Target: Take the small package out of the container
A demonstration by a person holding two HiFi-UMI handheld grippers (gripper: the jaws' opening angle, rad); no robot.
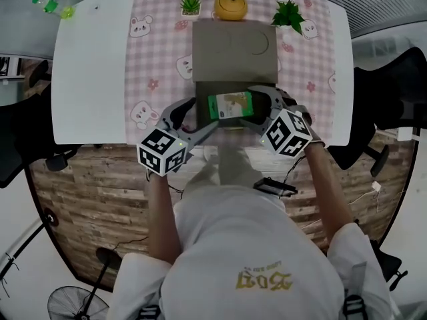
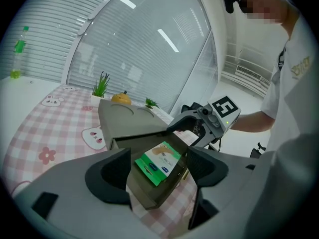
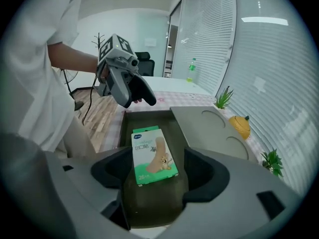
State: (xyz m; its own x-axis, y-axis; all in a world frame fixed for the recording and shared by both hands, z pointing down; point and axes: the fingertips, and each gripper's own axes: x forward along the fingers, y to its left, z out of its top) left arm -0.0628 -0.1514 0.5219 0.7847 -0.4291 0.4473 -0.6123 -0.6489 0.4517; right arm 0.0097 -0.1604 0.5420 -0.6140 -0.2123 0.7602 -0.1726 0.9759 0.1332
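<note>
**Package still not out**

Head view: the small package (image 1: 230,105) lies in the container's (image 1: 233,49) open drawer (image 1: 230,87) on the counter (image 1: 87,79).

Left gripper view: left hand-held gripper (image 2: 159,162) is wide, gripping nothing.

Right gripper view: right hand-held gripper (image 3: 159,164) is wide around the package, not pinching.

Grab and lift both look left to do.

White table (image 1: 87,72) w/ pink checked cloth (image 1: 157,52); on cloth: grey container (image 1: 233,52), 2 potted plants (image 1: 191,3) (image 1: 288,13), orange ornament (image 1: 231,7). Green bottle (image 1: 50,5) on bare corner.
</note>
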